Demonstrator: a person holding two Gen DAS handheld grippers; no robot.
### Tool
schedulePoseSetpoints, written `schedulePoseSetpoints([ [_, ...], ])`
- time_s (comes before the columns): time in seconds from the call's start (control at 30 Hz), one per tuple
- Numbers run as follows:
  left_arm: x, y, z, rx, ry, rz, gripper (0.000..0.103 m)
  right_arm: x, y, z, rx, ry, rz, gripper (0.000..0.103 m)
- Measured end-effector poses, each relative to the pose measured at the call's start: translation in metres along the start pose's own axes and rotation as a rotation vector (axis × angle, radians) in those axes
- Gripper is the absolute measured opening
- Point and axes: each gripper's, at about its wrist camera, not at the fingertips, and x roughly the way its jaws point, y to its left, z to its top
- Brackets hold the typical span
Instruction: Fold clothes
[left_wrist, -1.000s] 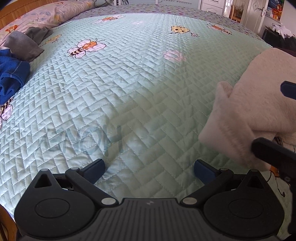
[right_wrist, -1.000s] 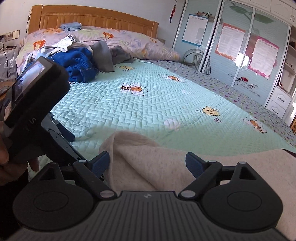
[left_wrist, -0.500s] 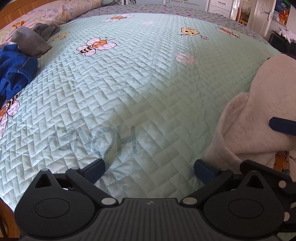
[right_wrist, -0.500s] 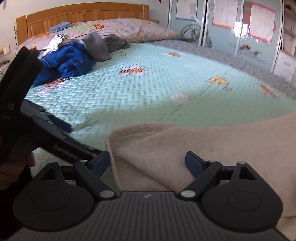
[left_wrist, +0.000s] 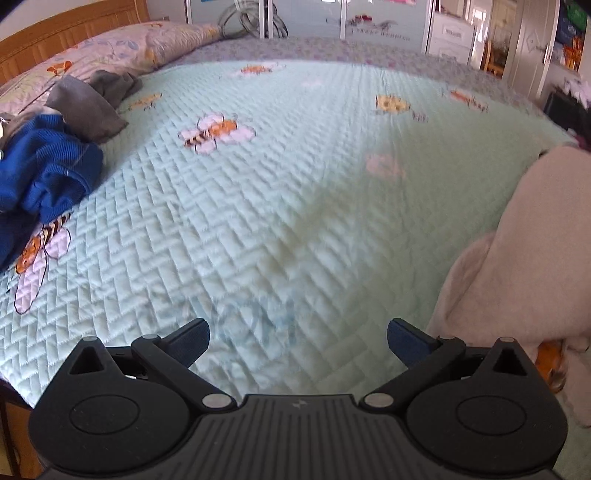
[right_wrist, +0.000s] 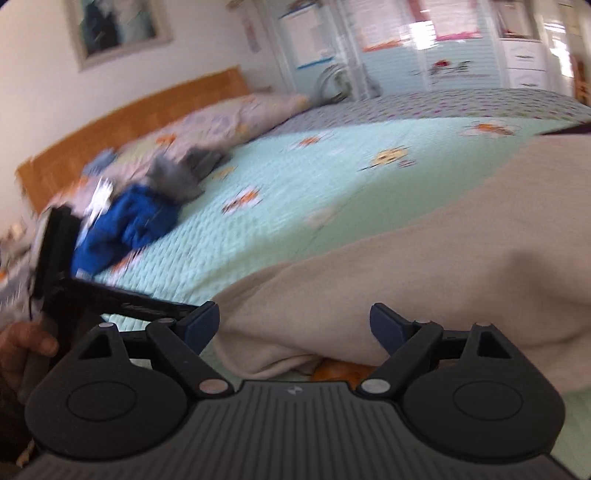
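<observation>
A cream fleece garment lies folded on the mint quilted bedspread. Its rounded front edge reaches between the wide-spread fingers of my right gripper, which is open; the pads do not press on the cloth. From the left wrist the same cream garment fills the right edge. My left gripper hovers open over the bare quilt, to the left of the garment, with nothing between its fingers. The right wrist view shows that left gripper's black body at the far left, held by a hand.
A blue garment and grey garments are heaped at the head of the bed, by the floral pillows and wooden headboard. Wardrobe doors stand beyond the far side. The bed's near edge shows at lower left.
The right wrist view has rolled and slid along the cream garment, blurring the picture. The left gripper has lifted, showing more of the bed's head. The right gripper's fingers have left the left view.
</observation>
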Motion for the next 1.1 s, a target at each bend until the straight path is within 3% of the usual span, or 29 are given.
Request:
schedulePoseSetpoints([
  [0.2, -0.009, -0.045, 0.021, 0.128, -0.036, -0.058, 0.102, -0.057, -0.062, -0.017, 0.239, -0.193, -0.085, 0.09],
  [0.27, -0.008, -0.063, 0.026, 0.168, -0.041, -0.075, 0.102, -0.075, -0.087, -0.026, 0.347, -0.292, -0.074, 0.09],
  [0.43, -0.006, -0.107, 0.038, 0.271, -0.053, -0.088, 0.102, -0.108, -0.161, -0.052, 0.654, -0.545, 0.022, 0.103],
  [0.57, 0.007, -0.13, 0.054, 0.308, -0.014, -0.041, 0.102, -0.117, -0.219, -0.079, 0.861, -0.703, 0.119, 0.103],
  [0.67, 0.015, -0.14, 0.067, 0.305, -0.018, -0.031, 0.102, -0.108, -0.255, -0.107, 0.959, -0.766, 0.242, 0.103],
  [0.77, 0.016, -0.155, 0.072, 0.333, -0.044, -0.012, 0.102, -0.1, -0.272, -0.138, 0.935, -0.873, 0.429, 0.102],
  [1.1, 0.053, -0.212, 0.067, 0.479, -0.028, 0.127, 0.102, -0.09, -0.277, -0.144, 0.886, -0.876, 0.448, 0.103],
])
